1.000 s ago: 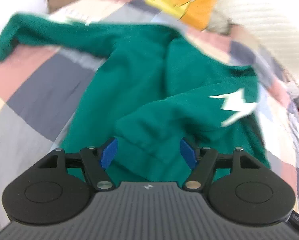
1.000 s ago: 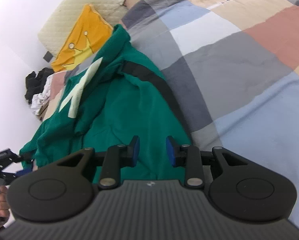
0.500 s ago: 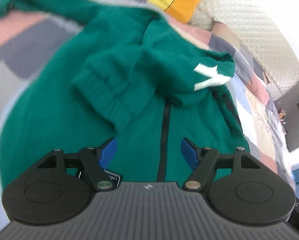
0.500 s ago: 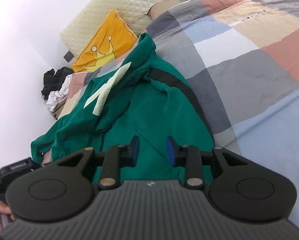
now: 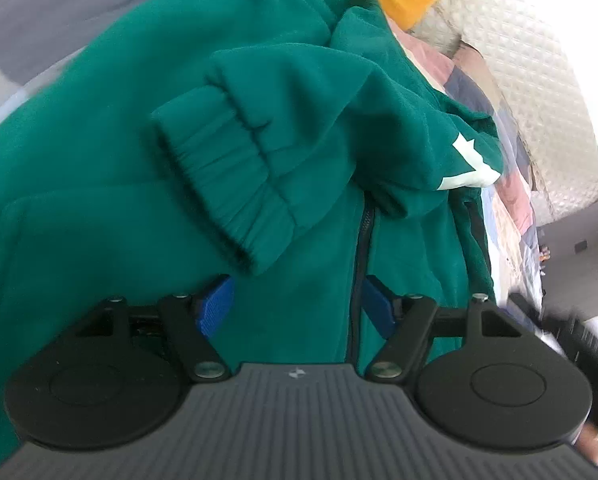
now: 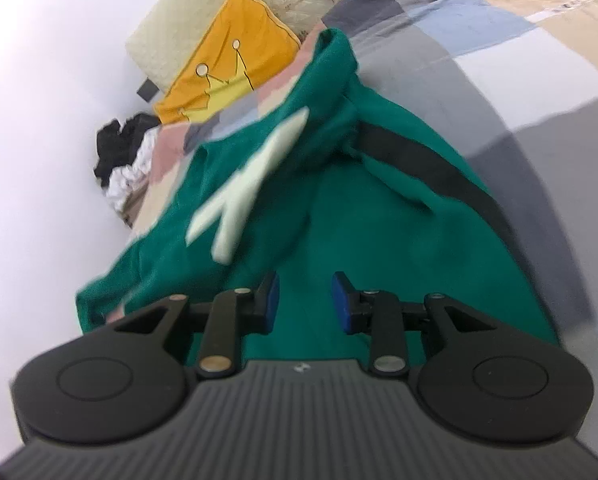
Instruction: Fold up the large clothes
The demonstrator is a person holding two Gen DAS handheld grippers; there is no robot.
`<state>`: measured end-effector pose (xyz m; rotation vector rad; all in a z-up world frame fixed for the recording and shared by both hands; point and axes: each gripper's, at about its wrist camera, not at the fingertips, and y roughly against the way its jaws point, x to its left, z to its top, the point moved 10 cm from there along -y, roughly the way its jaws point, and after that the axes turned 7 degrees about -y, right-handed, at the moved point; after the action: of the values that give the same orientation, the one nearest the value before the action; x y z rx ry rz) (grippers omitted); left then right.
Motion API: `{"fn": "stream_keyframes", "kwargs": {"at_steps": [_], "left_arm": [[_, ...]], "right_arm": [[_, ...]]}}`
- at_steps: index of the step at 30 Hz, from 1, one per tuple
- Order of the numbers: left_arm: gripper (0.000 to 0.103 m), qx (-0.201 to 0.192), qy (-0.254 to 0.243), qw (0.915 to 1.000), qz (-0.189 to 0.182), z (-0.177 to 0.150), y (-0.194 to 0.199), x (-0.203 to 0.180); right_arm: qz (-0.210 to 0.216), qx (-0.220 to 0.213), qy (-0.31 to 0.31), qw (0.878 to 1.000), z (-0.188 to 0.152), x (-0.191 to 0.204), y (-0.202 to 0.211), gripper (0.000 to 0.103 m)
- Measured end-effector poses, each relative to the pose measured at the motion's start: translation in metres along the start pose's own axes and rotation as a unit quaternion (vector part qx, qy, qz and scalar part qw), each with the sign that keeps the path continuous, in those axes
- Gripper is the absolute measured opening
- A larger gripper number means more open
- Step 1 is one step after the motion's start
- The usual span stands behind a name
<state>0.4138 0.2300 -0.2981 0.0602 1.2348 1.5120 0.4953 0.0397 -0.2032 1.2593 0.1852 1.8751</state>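
We see the jacket (image 5: pixel 99 184) spread just beyond both tongs, left (image 5: pixel 297 306) wide apart, right (image 6: pixel 305 300) narrowly apart, both empty.

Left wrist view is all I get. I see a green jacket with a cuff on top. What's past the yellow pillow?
Observer: A heap of black and white clothes lies against the wall, beyond the yellow pillow.
Operator: Is the other gripper holding my jacket?
Observer: No. The right gripper has its jaws apart, nothing between them, above the green jacket.
Operator: Any stripes I can't see properly?
Observer: A black stripe runs along the jacket's right edge.
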Motion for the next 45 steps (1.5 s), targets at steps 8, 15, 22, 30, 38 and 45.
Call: {"fn": "stream_keyframes", "kwargs": {"at_steps": [8, 15, 22, 30, 38, 45], "left_arm": [[0.055, -0.039, 0.014, 0.9991, -0.012, 0.018, -0.009, 0.013], [0.018, -0.056, 0.043, 0.9974, -0.016, 0.026, -0.022, 0.027], [0.009, -0.078, 0.074, 0.9918, -0.069, 0.029, -0.003, 0.029], [0.007, -0.113, 0.074, 0.9735, -0.184, 0.020, 0.062, 0.003], [0.007, -0.200, 0.117, 0.9146, -0.331, 0.041, 0.122, 0.001], [0.007, -0.209, 0.241, 0.9021, -0.291, 0.067, 0.098, 0.067]], "right_arm": [[0.051, 0.006, -0.034, 0.998, 0.025, 0.041, -0.072, 0.033], [0.058, 0.010, -0.046, 0.997, 0.017, 0.062, -0.113, 0.033], [0.056, -0.007, -0.024, 0.998, 0.023, 0.073, -0.095, 0.016], [0.058, -0.045, 0.030, 0.997, 0.035, 0.098, -0.040, 0.010], [0.054, -0.064, 0.089, 0.992, 0.063, 0.135, -0.017, 0.010], [-0.007, 0.015, 0.164, 0.986, 0.048, 0.179, -0.117, 0.010]]}}
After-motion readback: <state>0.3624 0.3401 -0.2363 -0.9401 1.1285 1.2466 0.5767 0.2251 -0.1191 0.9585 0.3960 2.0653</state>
